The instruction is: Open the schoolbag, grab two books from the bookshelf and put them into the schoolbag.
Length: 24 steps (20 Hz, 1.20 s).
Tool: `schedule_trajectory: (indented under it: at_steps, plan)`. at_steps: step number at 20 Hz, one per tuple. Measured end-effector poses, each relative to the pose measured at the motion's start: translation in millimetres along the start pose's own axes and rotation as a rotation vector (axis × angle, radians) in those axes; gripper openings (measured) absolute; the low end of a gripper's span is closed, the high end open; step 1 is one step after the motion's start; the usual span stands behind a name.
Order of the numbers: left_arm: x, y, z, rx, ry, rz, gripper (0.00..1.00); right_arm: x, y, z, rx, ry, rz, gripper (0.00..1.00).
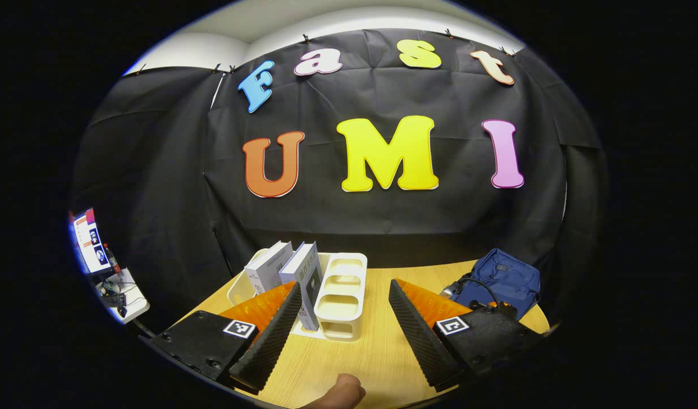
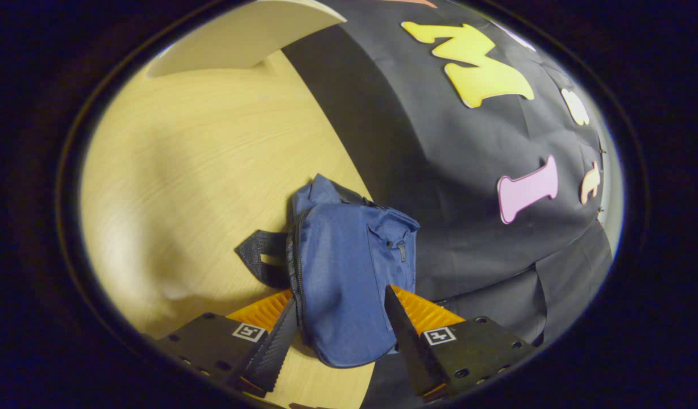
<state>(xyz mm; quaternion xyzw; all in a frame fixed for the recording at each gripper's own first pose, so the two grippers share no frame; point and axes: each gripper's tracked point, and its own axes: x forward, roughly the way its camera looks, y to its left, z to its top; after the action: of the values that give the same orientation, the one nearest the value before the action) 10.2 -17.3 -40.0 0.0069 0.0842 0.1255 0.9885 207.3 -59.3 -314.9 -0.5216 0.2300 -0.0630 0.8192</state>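
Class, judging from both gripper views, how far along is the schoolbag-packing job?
Nothing looks done: the schoolbag looks zipped, and both books stand in the bookshelf. In hand: the right hand-held gripper straddles the bag, jaws open. The left hand-held gripper faces the shelf. Opening and loading remain.

The blue schoolbag (image 1: 505,279) lies zipped shut at the table's right back edge. Two white books (image 1: 285,267) stand leaning in the cream bookshelf (image 1: 343,295) near the left back edge.
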Motion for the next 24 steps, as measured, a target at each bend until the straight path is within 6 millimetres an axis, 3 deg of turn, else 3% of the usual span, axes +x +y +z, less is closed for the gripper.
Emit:
schedule_trajectory:
  at_steps: [1, 2, 3, 4, 5, 6, 7, 8, 11, 16, 20, 24]
  plan:
    - [0, 1, 0, 0.002, 0.0, 0.001, 0.99, 5, 4, 1, -0.015, -0.002, -0.003, 0.92]
    - [0, 4, 0, 0.005, 0.0, 0.003, 0.99, 4, 5, 4, -0.024, -0.004, -0.019, 0.9]
    - [-1, 6, -1, 0.009, 0.003, 0.007, 0.99, -3, 8, 6, -0.025, -0.017, -0.026, 0.78]
    - [-1, 7, -2, 0.011, 0.006, 0.008, 0.99, -6, 9, 6, -0.019, -0.015, -0.021, 0.82]
    - [-2, 9, -4, 0.011, 0.009, 0.012, 0.99, -8, 17, 6, 0.005, -0.016, 0.018, 0.74]
    - [-1, 11, -4, 0.008, 0.012, 0.016, 0.99, -4, 24, 3, 0.018, -0.001, 0.055, 0.55]
    - [-2, 13, -5, 0.004, 0.016, 0.02, 0.99, 1, 30, 2, 0.021, 0.002, 0.103, 0.19]
    - [-2, 14, -4, 0.004, 0.016, 0.022, 0.99, 1, 30, 5, 0.013, 0.001, 0.121, 0.05]
    - [-4, 21, 2, 0.006, -0.002, 0.027, 0.99, -4, 26, 2, 0.041, 0.007, 0.196, 0.01]
    - [9, 43, 8, -0.031, -0.024, 0.029, 0.99, -16, -21, 12, 0.174, 0.027, 0.349, 0.0]
    - [39, 72, 8, -0.029, -0.013, 0.023, 0.99, -16, -83, 24, 0.306, 0.084, 0.448, 0.01]
    - [88, 98, 4, -0.019, 0.057, 0.005, 0.99, -3, -145, 34, 0.33, 0.081, 0.472, 0.01]
